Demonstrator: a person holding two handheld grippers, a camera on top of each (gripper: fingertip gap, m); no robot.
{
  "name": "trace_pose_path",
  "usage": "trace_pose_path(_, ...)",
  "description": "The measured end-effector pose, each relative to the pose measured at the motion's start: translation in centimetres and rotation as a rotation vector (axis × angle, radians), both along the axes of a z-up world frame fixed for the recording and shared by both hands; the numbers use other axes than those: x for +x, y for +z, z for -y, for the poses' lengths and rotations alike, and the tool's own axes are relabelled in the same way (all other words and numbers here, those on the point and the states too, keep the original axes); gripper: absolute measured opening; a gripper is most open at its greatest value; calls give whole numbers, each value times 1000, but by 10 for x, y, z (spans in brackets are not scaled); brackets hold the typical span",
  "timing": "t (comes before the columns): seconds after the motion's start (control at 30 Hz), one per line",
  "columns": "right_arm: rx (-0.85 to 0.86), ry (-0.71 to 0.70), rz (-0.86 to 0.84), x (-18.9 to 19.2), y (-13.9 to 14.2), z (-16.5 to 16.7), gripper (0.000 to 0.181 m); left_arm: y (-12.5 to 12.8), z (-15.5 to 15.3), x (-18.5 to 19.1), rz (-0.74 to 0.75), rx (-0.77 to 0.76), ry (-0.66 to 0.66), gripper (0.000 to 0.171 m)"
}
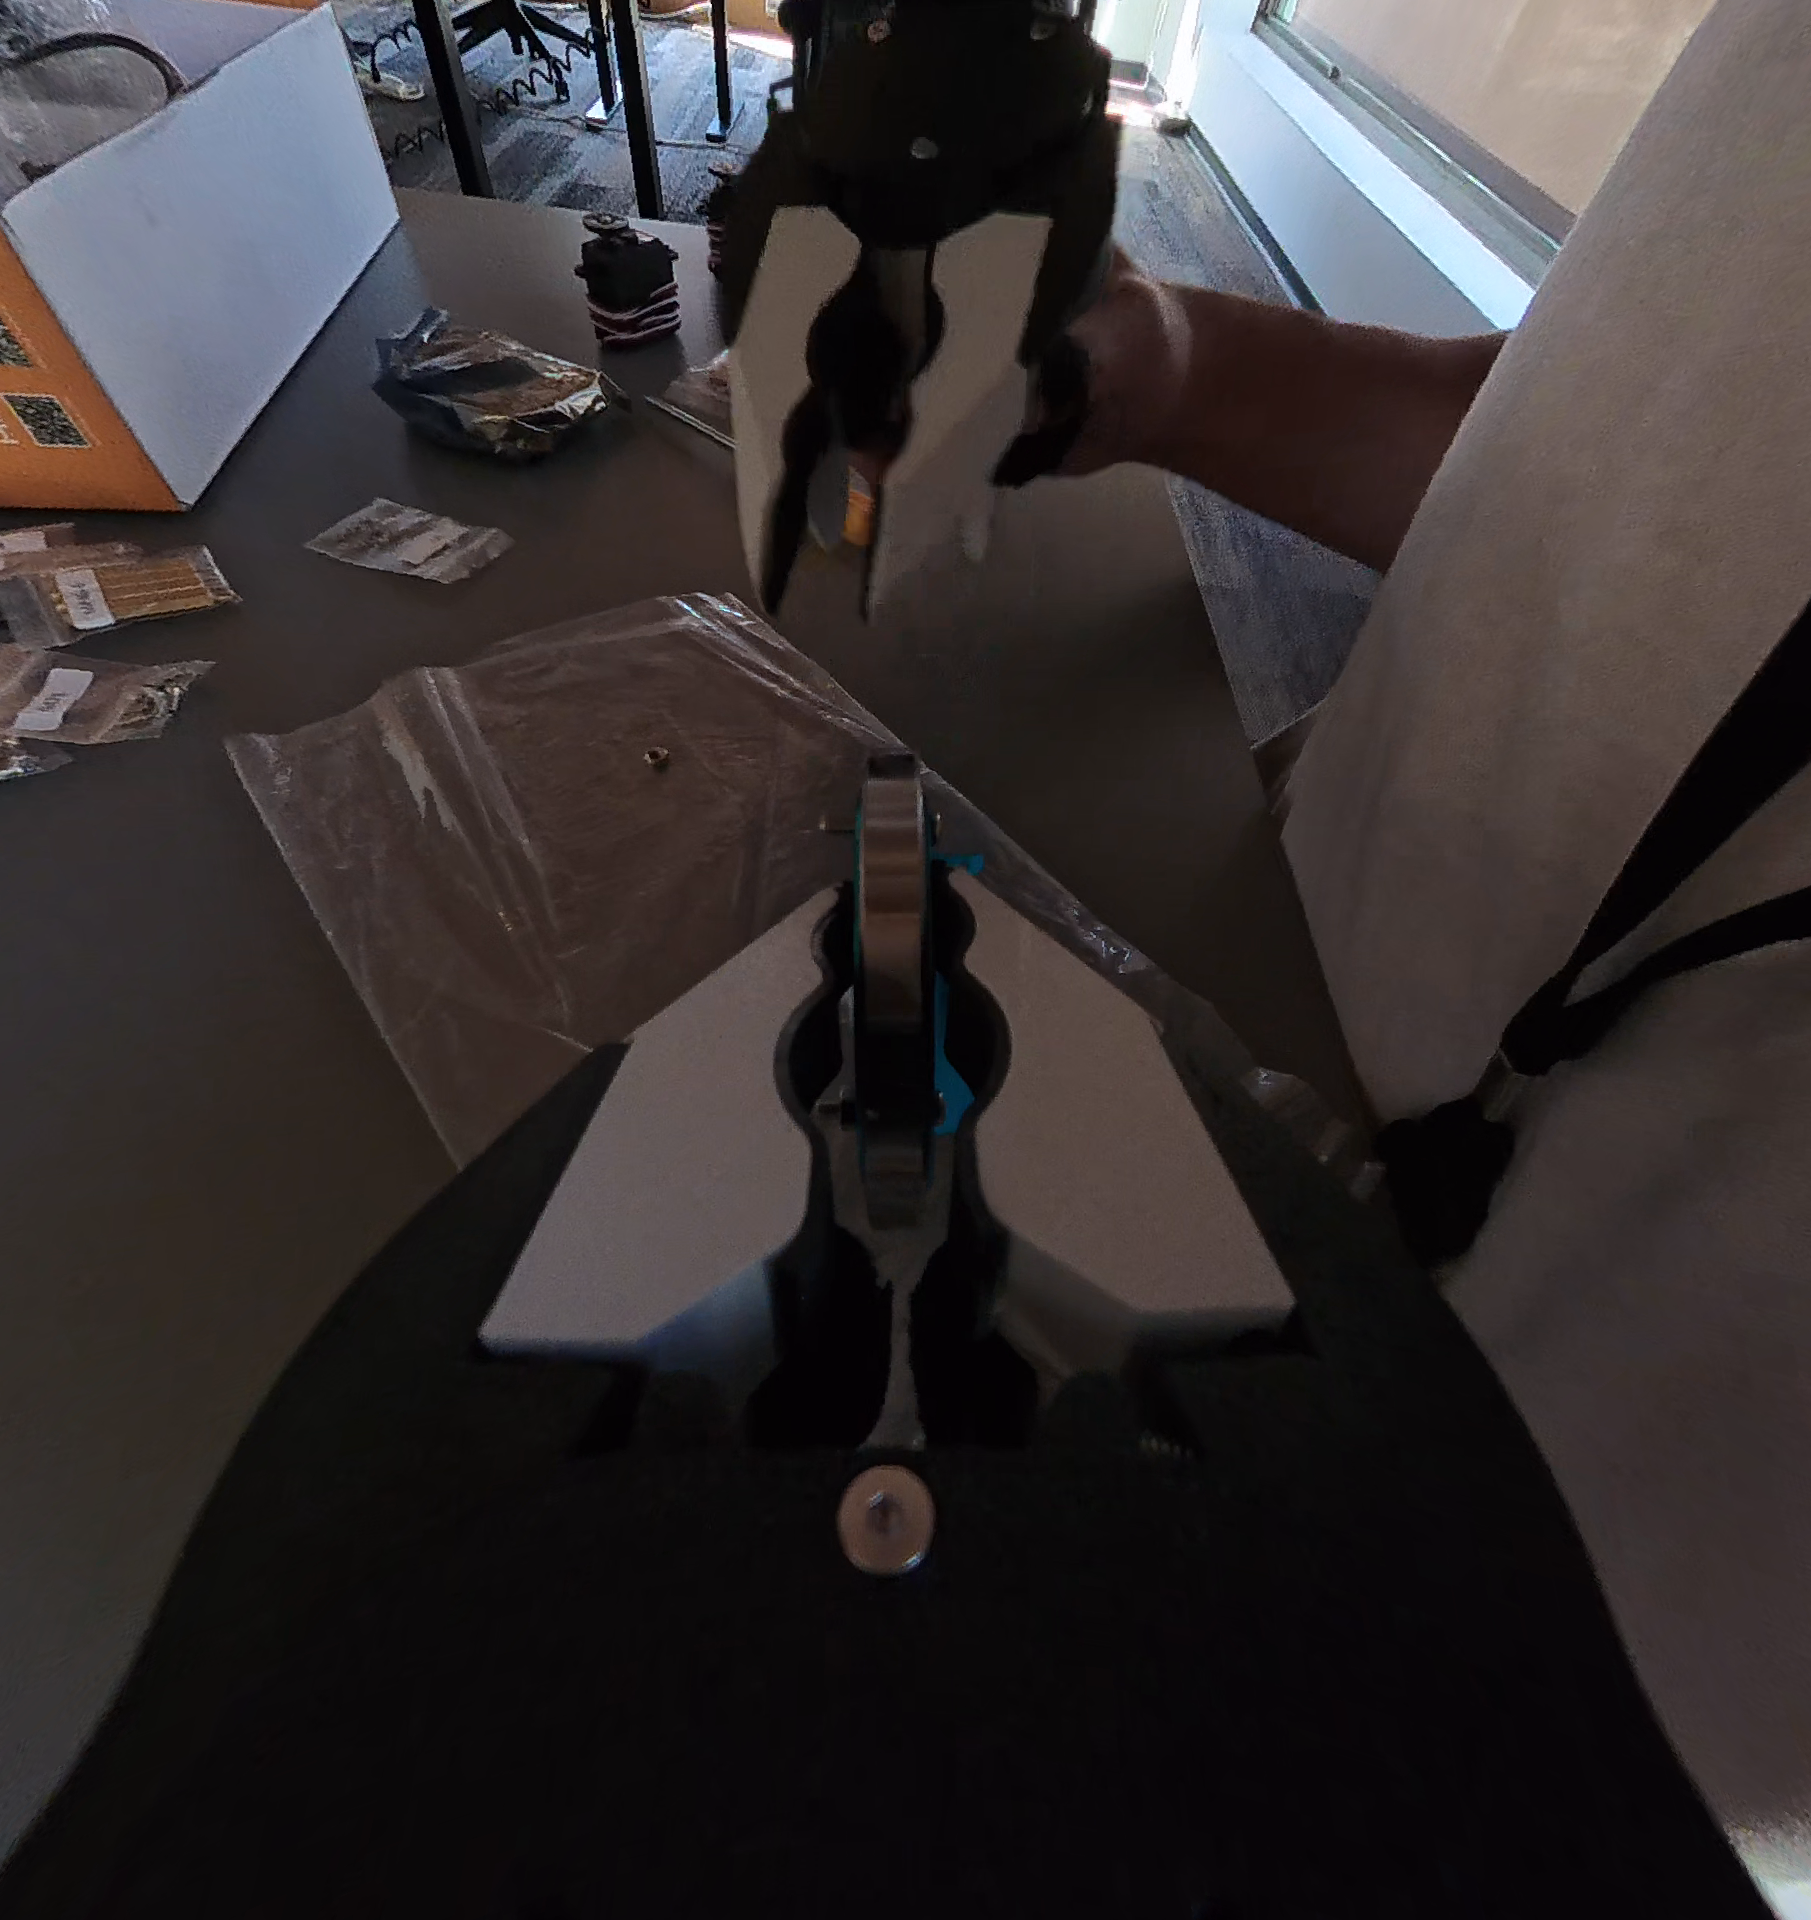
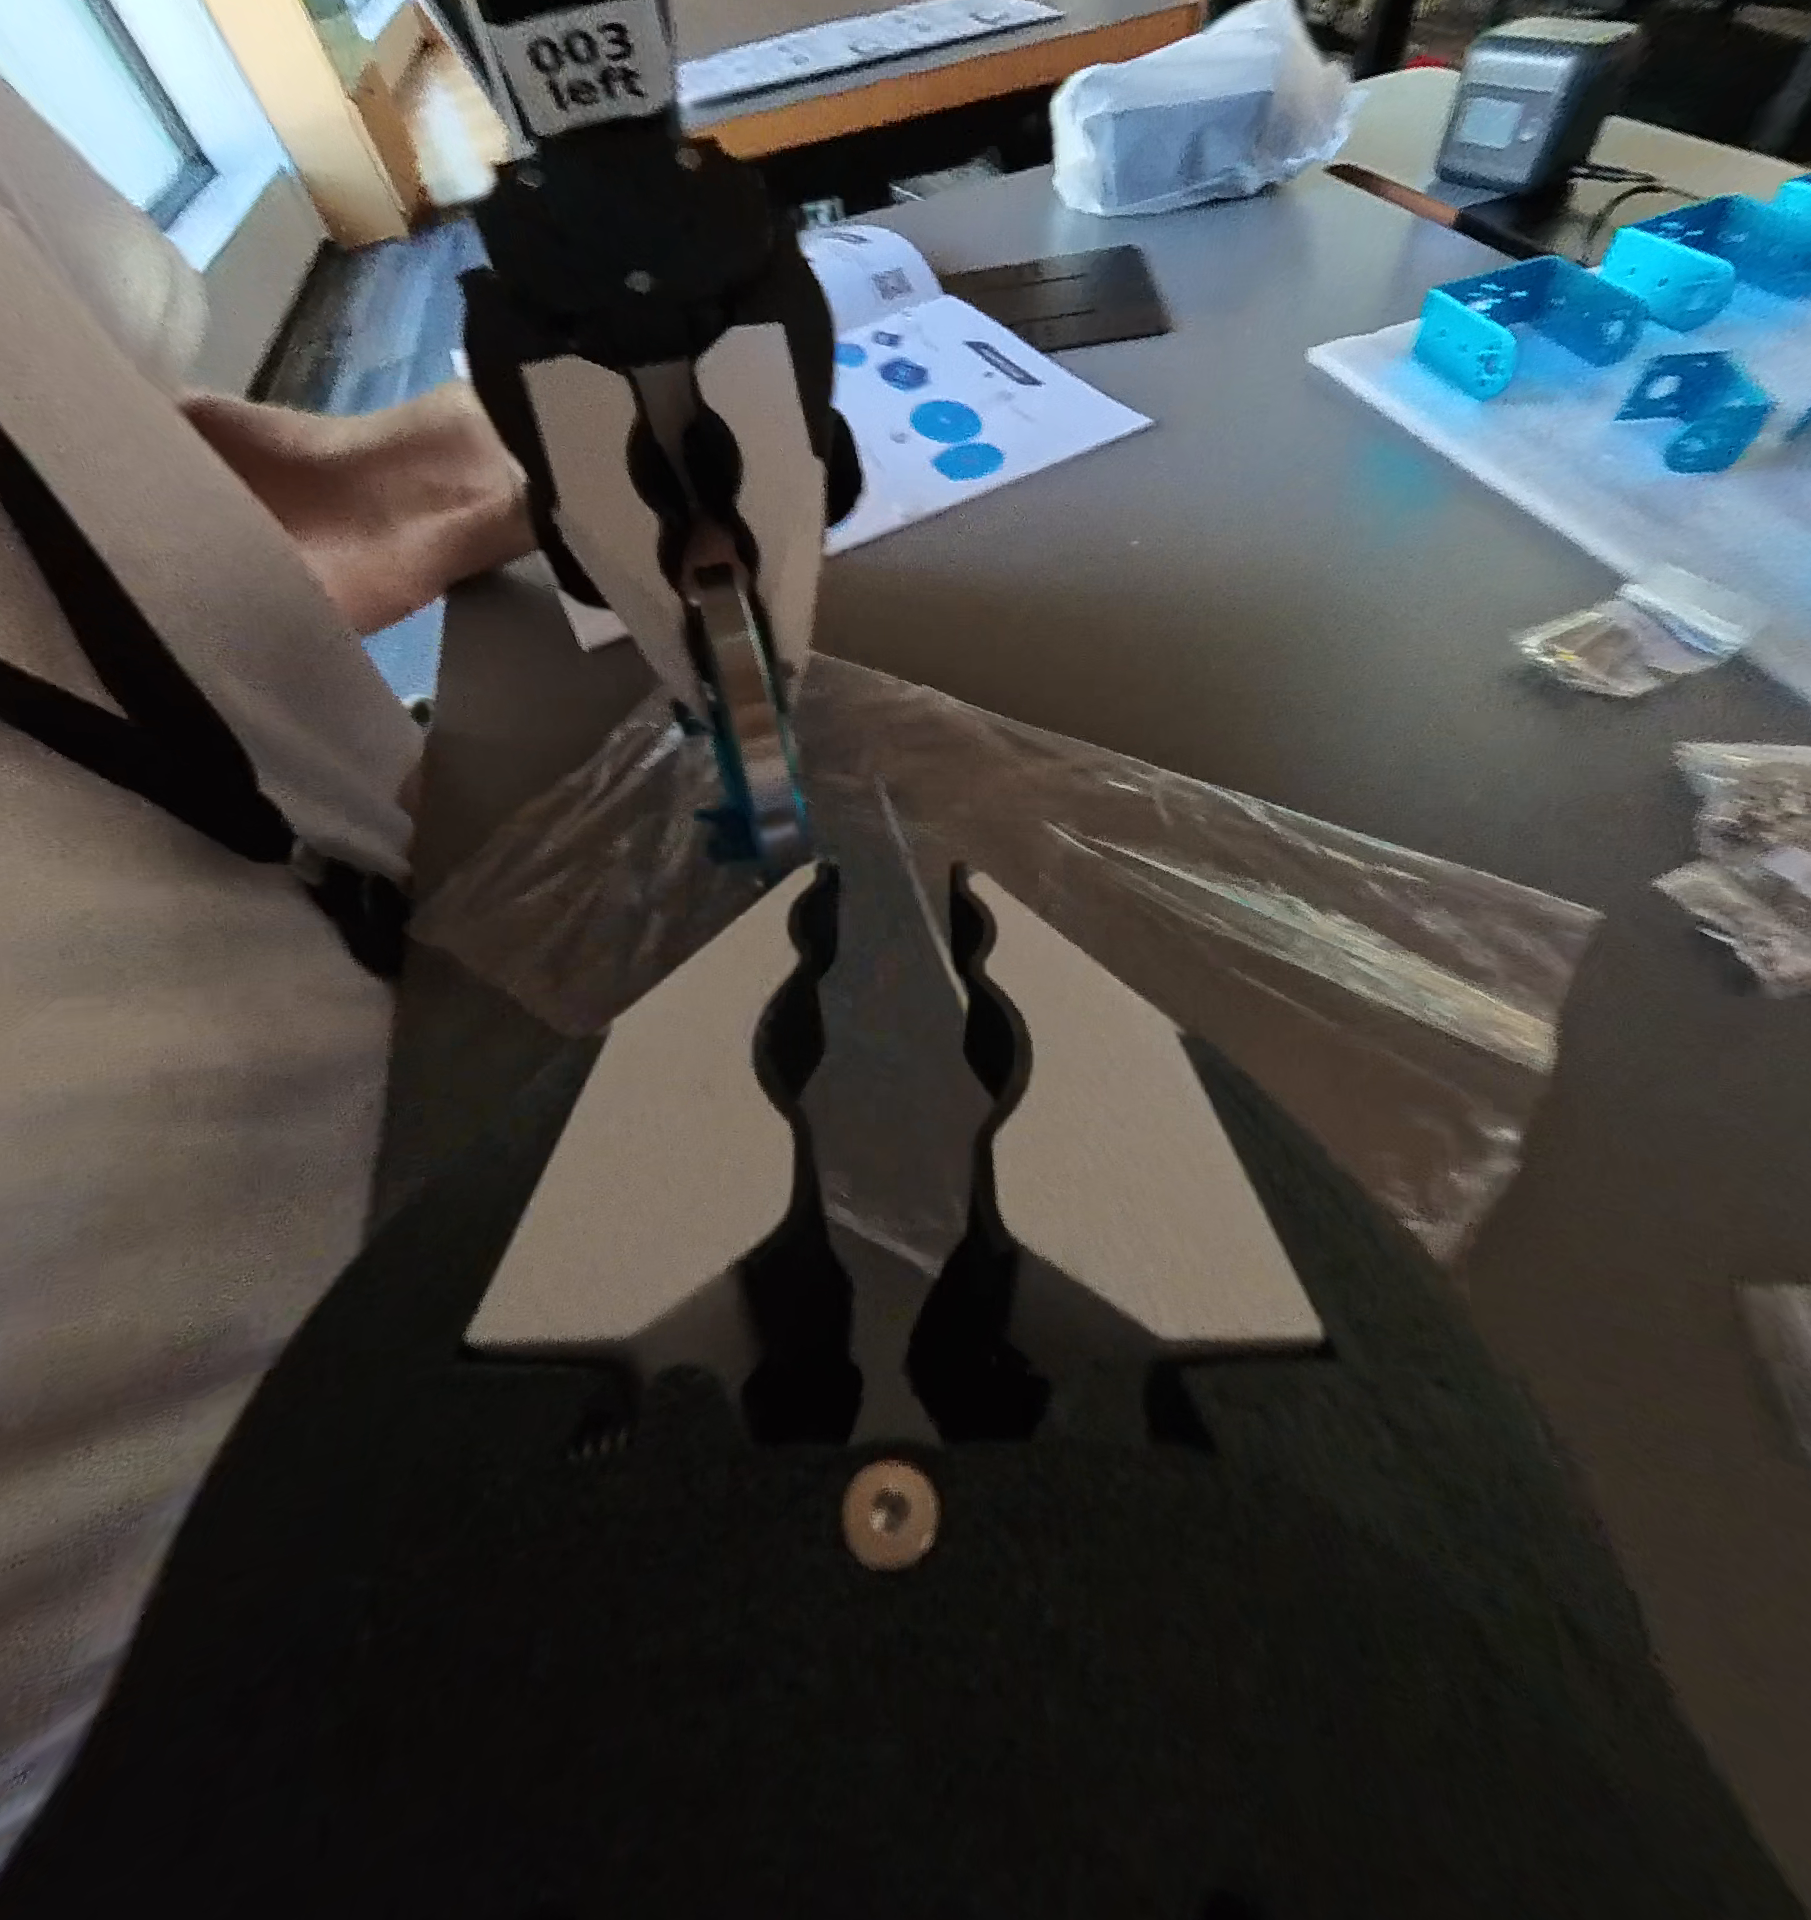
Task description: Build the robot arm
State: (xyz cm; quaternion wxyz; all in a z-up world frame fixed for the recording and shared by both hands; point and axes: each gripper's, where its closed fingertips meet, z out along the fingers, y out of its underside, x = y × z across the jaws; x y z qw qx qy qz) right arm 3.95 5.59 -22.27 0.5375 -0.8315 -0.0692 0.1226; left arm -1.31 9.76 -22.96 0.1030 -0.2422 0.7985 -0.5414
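Observation:
My left gripper point(image 1: 890, 888) is shut on a silver metal disc with a blue plate on its side point(image 1: 888, 935), held edge-on above a clear plastic bag point(image 1: 527, 852) that lies flat on the grey table point(image 1: 132, 1039). A small brass nut point(image 1: 658, 757) sits on the bag. My right gripper point(image 2: 896, 873) is open with nothing between its fingers, hovering over the bag point(image 2: 1192, 894), tips close to the held disc point(image 2: 750, 727). The two grippers face each other: the right gripper point(image 1: 828, 582) looks blurred in the left wrist view, and the left gripper point(image 2: 740, 665) shows in the right wrist view.
An orange and white box point(image 1: 153, 312), a servo motor point(image 1: 626, 291), a crumpled foil bag point(image 1: 485, 390) and small parts bags point(image 1: 80, 623) lie to the left. Blue metal brackets point(image 2: 1566, 322) on a white tray and a printed sheet point(image 2: 984, 416) lie beyond. A person's torso point(image 1: 1607, 831) is close by. My hands' fingertips stand some 7 cm from each other.

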Motion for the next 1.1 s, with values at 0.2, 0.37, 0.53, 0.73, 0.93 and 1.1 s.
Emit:
trace_pose_path(0.2, -291, -102, 152, 56, -44, 13, 21, 0, -1, -2, 17, 5, -6, 13)
trace_pose_path(0.37, -324, -66, 197, 60, -67, 3, 18, 0, -1, -3, 30, -1, -17, 13)
trace_pose_path(0.53, -366, -33, 230, 59, -74, 2, 17, 0, -1, -4, 36, -2, -28, 13)
trace_pose_path(0.73, -375, -33, 302, 62, -77, -2, 6, 0, -1, -4, 35, -4, -27, 13)
trace_pose_path(0.93, -318, 26, 176, 45, -59, -14, 6, 0, -1, -5, 49, 8, -30, 13)
trace_pose_path(1.1, -130, 286, -317, -19, 0, -40, 5, 0, 1, -7, 72, 28, -36, 13)
